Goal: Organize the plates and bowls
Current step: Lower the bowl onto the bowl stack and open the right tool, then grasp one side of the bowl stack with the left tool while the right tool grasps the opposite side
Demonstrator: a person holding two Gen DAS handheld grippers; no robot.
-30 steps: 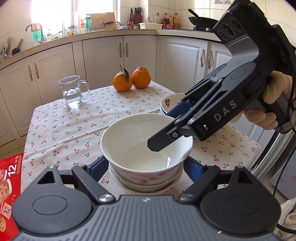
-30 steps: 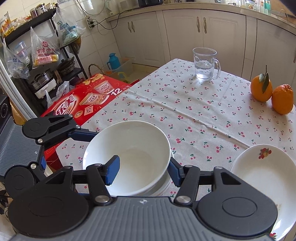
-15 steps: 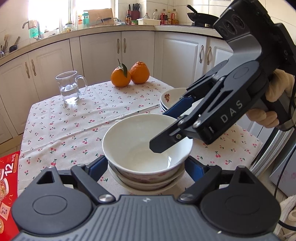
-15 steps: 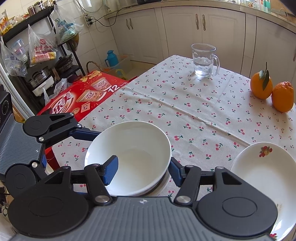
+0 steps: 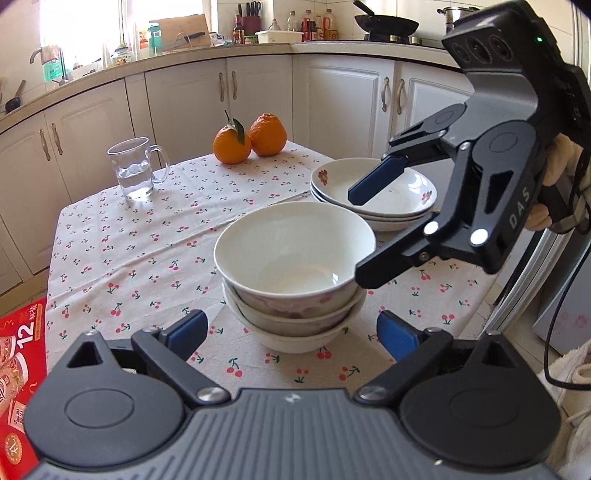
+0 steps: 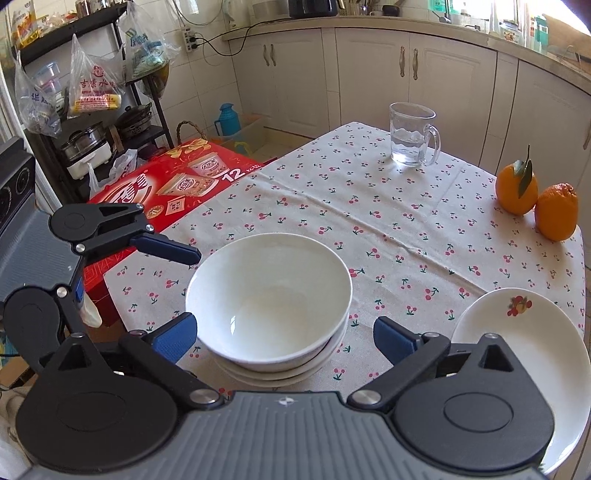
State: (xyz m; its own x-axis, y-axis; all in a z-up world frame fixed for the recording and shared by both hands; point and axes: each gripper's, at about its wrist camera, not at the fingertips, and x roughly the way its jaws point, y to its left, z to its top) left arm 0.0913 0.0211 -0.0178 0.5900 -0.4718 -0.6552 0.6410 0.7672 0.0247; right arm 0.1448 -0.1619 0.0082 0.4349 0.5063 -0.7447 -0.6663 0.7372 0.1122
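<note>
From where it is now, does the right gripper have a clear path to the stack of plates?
Probably yes. The right gripper is open and holds nothing, the stack of plates sits just beyond it, and nothing lies between them; the stacked bowls are off to the side.

My grippers are black with blue pads (image 5: 376, 181), silver screws, "DAS" lettering, a trailing black cable (image 5: 554, 332).

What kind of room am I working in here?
Almost certainly a home kitchen: white cabinets under a counter with a sink tap, a wok on the stove, and a rack of pots and bagged groceries.
</note>
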